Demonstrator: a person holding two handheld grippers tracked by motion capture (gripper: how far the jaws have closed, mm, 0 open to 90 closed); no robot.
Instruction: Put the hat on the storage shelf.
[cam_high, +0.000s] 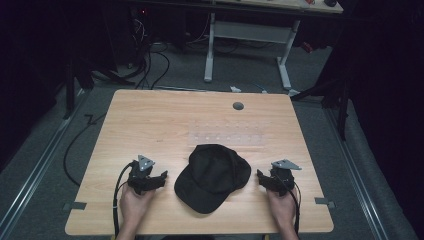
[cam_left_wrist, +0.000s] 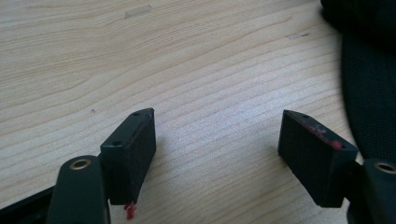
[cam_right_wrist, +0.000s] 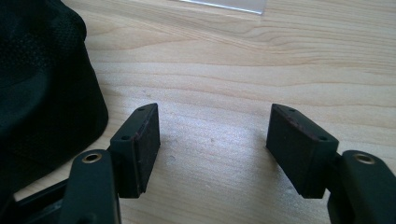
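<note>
Black cap (cam_high: 212, 176) on table, between 2 wide-jawed hand-held grippers, touching neither

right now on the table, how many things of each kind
black cap: 1
hand-held grippers: 2, the left gripper and the right gripper, both open
clear plastic sheet: 1
total: 4

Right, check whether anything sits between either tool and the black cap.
Nothing visible does. The black cap lies alone on the table, with bare wood between it and the left tool and between it and the right tool. Both tools are open and hold nothing.
</note>
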